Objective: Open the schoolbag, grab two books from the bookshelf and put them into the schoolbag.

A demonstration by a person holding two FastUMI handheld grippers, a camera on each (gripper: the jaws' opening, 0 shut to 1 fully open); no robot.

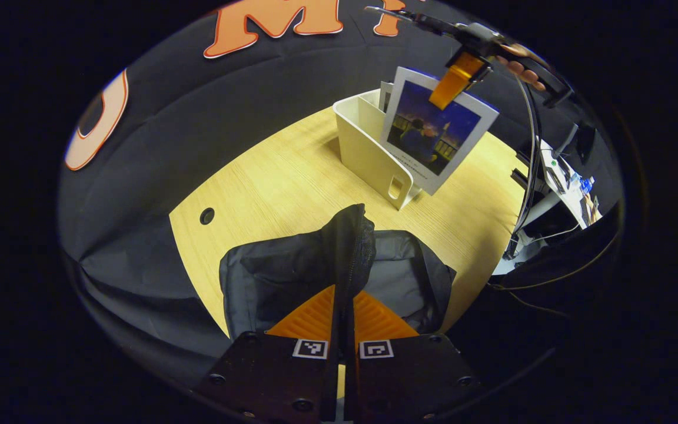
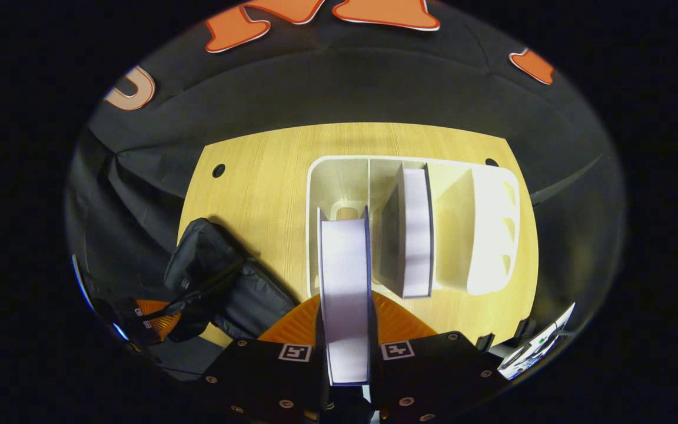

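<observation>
**Both claws holding: bag flap and book**

Left claw (image 1: 342, 294) pinches the black schoolbag (image 1: 292, 277) by its raised zipper edge near the counter's (image 1: 268, 182) front edge. Right claw (image 2: 345, 321) grips a book (image 2: 345, 294) held above the white bookshelf (image 2: 492, 235), where a second book (image 2: 415, 229) stands. The bag's inside is hidden.

— Left gripper (image 1: 344, 306): report.
— Black body plates with round screw heads; two ribbed orange fingers (image 1: 309, 315); a square black-and-white marker on each side.
— Right gripper (image 2: 345, 321)?
— Same build: black plates, screws, ribbed orange fingers (image 2: 401, 323), paired square markers. Seen from the left gripper view, a black cable hangs from it.
</observation>
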